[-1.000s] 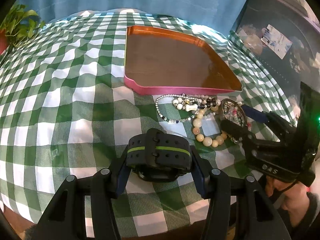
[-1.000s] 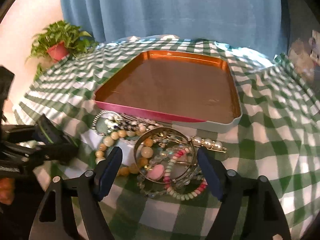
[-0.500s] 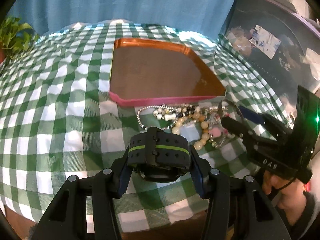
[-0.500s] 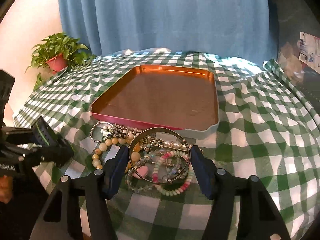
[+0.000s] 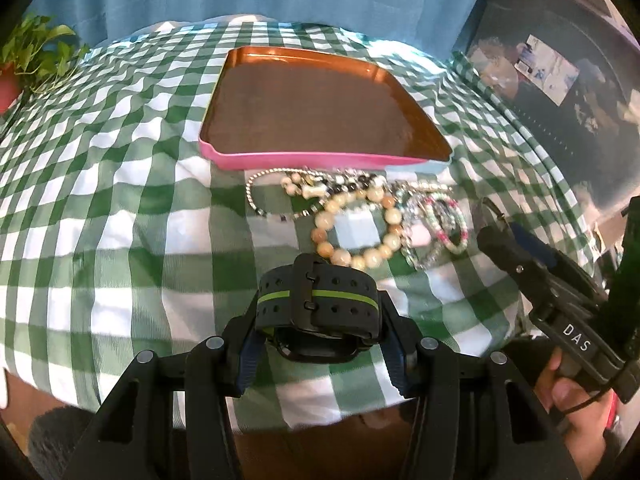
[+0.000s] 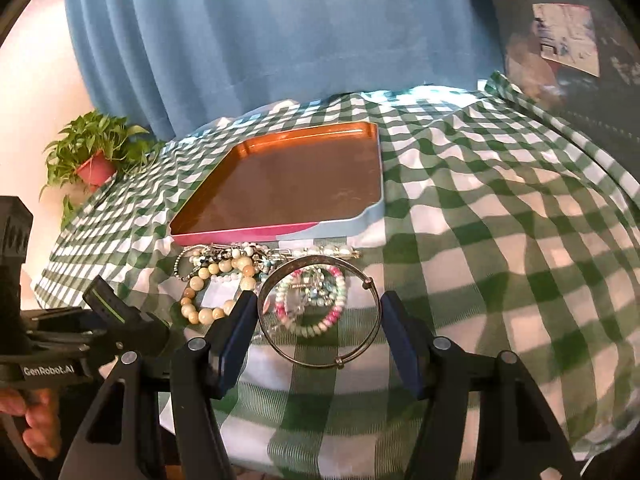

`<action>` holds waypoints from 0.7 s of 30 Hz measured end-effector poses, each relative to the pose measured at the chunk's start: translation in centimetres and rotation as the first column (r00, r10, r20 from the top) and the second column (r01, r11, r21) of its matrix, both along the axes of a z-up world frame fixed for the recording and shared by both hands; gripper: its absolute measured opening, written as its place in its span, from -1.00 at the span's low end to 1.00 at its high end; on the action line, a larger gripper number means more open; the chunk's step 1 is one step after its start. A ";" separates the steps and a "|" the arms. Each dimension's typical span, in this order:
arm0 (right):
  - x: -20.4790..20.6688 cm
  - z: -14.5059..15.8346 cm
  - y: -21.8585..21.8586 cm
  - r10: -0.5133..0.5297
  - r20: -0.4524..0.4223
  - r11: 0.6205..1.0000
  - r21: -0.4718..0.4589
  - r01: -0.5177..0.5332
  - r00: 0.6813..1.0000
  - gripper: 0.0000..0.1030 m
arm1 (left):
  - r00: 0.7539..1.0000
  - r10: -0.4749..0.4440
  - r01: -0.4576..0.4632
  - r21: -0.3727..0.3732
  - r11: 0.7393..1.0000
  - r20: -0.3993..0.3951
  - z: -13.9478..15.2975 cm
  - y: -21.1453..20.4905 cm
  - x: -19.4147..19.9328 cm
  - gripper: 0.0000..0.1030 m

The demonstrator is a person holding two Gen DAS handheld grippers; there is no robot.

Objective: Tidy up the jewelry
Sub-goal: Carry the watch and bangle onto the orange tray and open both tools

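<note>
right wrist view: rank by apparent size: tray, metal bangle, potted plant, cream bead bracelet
1. tray
2. metal bangle, inflated by nearness, held in the right claw
3. potted plant and cream bead bracelet: look alike, unranked

Home setting: gingham tablecloth [image 6: 500,216], blue curtain [image 6: 280,32], potted plant [image 6: 94,158].
</note>
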State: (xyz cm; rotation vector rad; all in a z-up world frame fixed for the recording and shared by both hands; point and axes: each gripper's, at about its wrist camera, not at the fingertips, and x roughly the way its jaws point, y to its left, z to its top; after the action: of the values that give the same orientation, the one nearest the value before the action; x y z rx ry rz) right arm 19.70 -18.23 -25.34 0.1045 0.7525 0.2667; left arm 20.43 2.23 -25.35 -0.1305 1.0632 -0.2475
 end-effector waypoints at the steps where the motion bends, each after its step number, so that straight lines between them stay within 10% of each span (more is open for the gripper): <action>1: -0.3 0.2 -0.1 -0.003 0.005 1.000 -0.004 0.003 1.000 0.15 | 1.000 -0.001 0.001 0.012 1.000 0.005 0.3 -0.3 -0.2 0.02; 21: -2.1 10.1 -2.0 0.027 0.051 0.997 0.069 -0.030 0.998 0.15 | 0.932 -0.075 0.049 0.083 0.995 0.355 17.0 -4.8 -1.5 0.02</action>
State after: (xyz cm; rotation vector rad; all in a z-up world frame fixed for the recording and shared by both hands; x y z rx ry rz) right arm 17.56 -20.22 -15.24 0.1529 0.6957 0.3218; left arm 18.96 -2.62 -8.34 0.0151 0.7120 -0.2777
